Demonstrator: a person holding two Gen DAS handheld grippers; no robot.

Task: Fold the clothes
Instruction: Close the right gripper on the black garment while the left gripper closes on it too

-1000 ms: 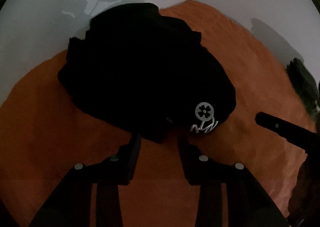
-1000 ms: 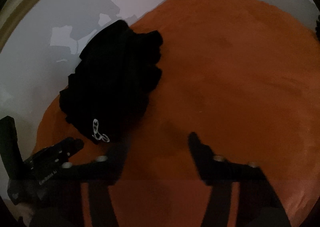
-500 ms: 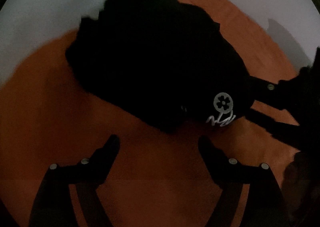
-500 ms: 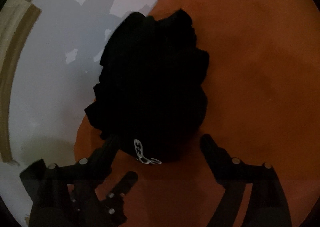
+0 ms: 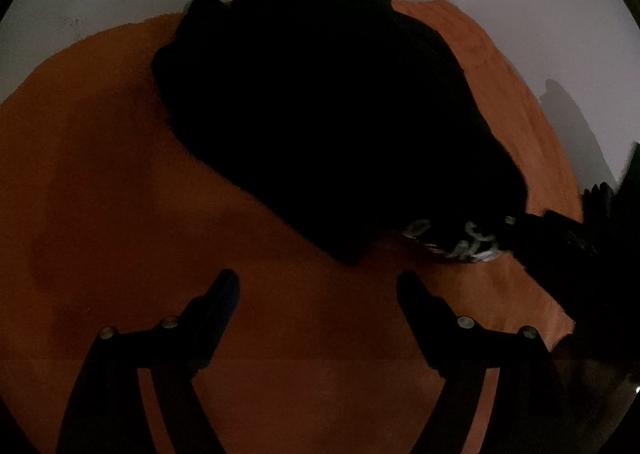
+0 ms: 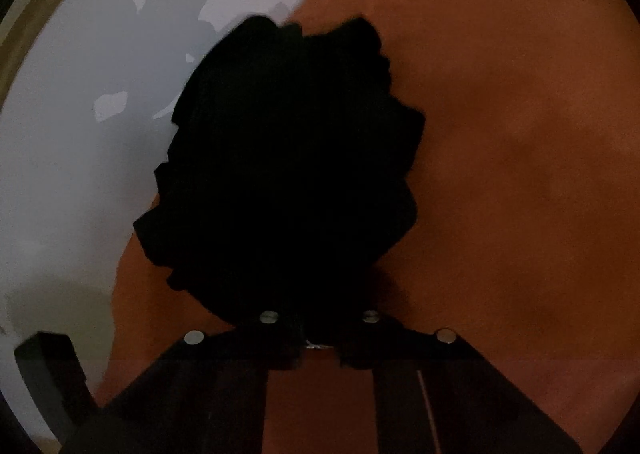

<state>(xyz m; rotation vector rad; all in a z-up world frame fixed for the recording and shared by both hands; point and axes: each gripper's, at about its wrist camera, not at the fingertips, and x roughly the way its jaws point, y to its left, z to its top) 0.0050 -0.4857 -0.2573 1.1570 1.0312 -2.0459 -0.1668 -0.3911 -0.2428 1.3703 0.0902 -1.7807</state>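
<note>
Fingers of the right gripper (image 6: 320, 350), spread wide half a second ago, are now clenching the near, white-printed edge of the black garment (image 6: 288, 174), while the left gripper (image 5: 318, 286) is keeping its fingers released just short of the cloth's near corner. That crumpled black garment (image 5: 320, 114) is lying bunched on the orange cloth (image 5: 100, 194), near its far edge beside the white surface (image 6: 60, 174). With an edge now caught, it looks ready to be drawn out and spread for folding.
</note>
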